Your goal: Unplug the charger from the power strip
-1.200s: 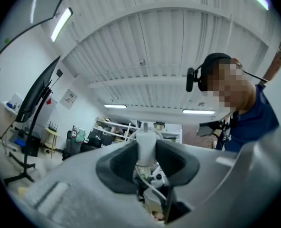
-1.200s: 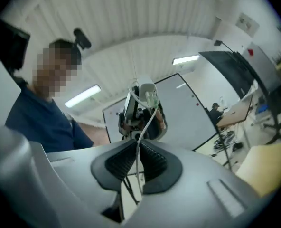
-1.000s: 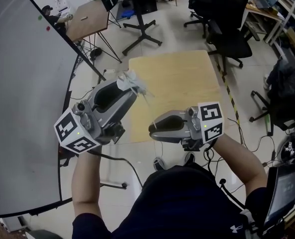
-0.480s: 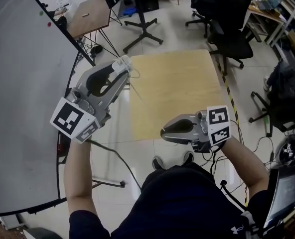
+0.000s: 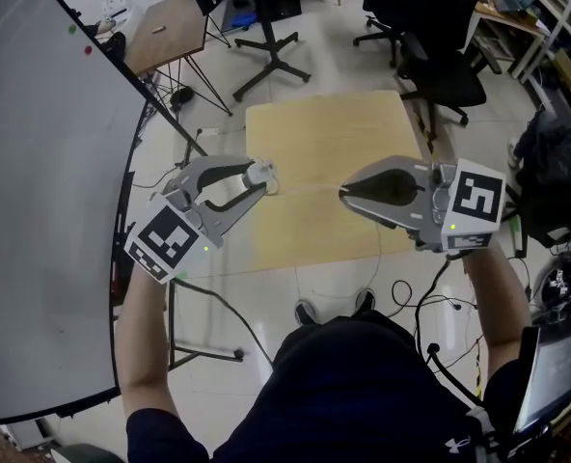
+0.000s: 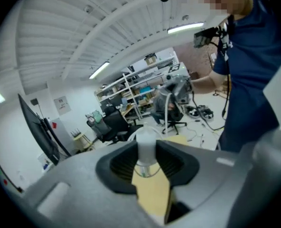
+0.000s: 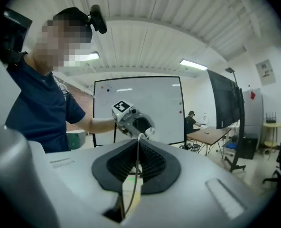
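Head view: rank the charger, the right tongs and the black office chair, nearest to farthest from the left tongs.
1. charger, clamped in the left tongs themselves.
2. right tongs, to the right across the gap, just closed on the cable.
3. black office chair, far off at upper right on the floor.

You're lit brightly and evenly by ceiling tubes [image 6: 184,28]; both gripper views bulge fisheye, dark at the corners, soft up close.

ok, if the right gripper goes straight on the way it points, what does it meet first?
Past the cable it pinches, likely the left gripper holding the white charger; depth unclear.
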Motion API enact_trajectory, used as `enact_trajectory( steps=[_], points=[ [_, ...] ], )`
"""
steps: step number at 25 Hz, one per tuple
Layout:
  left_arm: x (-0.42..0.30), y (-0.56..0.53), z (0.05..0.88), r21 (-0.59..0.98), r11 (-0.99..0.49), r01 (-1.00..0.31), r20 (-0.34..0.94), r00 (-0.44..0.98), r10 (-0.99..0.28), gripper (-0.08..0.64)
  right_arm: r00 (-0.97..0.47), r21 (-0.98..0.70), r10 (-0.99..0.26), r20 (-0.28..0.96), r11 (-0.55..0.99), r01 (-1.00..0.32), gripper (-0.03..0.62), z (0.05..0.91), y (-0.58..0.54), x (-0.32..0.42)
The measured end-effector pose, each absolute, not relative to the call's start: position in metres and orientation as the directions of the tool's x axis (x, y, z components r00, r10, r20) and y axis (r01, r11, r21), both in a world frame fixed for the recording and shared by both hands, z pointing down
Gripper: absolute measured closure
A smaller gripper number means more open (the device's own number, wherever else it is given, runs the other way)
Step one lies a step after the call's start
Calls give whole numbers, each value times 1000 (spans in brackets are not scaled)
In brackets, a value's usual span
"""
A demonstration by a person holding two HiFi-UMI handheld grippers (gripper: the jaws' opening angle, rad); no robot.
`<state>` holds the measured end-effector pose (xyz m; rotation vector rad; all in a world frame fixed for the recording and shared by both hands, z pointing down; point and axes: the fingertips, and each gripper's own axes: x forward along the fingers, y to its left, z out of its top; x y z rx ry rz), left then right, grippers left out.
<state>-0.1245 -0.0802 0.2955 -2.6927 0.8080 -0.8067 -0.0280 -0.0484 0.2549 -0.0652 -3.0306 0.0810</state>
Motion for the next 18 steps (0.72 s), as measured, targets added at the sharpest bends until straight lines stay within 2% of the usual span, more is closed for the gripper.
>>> enact_trajectory(
  steps=[3,6,10,14,18],
  points=[
    [-108,-66,307,-233,-884,-404,447,763,-467,437,-988,-20,60,142,998,57,578,233,-49,-27],
    [-92,-57,325,-194,-912,-362,482,774,-410,437,-967,101,98,237,987,125,578,233,-32,-34],
    [-76,-37,343,-101,-956,-275,501,816,-288,437,-945,212,52,324,969,126,578,243,-36,-45],
    [-61,-11,325,95,-979,-179,369,920,-133,437,-957,111,73,281,988,108,578,246,-55,-48],
    [-51,5,283,201,-977,-77,131,990,-51,437,-974,-9,142,179,990,143,578,254,-71,-51]
  ],
)
